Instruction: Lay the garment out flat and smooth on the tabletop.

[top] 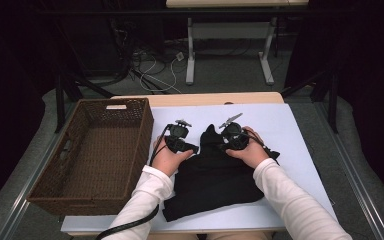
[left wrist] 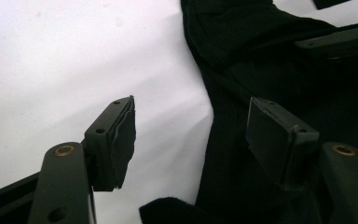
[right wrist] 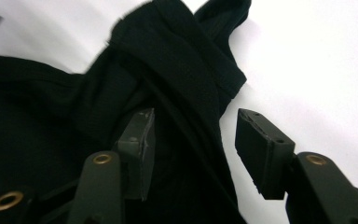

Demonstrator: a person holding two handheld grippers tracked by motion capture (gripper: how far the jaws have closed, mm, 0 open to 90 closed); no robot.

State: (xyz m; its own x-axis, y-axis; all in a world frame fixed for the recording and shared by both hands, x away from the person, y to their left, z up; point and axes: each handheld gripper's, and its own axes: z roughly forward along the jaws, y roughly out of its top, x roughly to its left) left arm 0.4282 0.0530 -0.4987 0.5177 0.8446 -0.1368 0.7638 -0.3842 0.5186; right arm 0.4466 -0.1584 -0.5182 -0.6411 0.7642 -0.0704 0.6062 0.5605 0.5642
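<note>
Currently black garment (top: 212, 175) lying flat, partly folded, on white worktop (top: 290, 135) beside wicker basket (top: 95, 155). Left gripper (top: 192, 148) and right gripper (top: 221, 146) both parted at its edges, straddling fabric, pads not pressing.

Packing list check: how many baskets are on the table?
1: a brown wicker basket at the table's left edge, beside the black garment.

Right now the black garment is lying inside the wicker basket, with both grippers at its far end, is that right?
Not quite. The black garment lies on the white sheet, beside the wicker basket, as the high view shows. The left gripper and right gripper are indeed at its far end.
</note>
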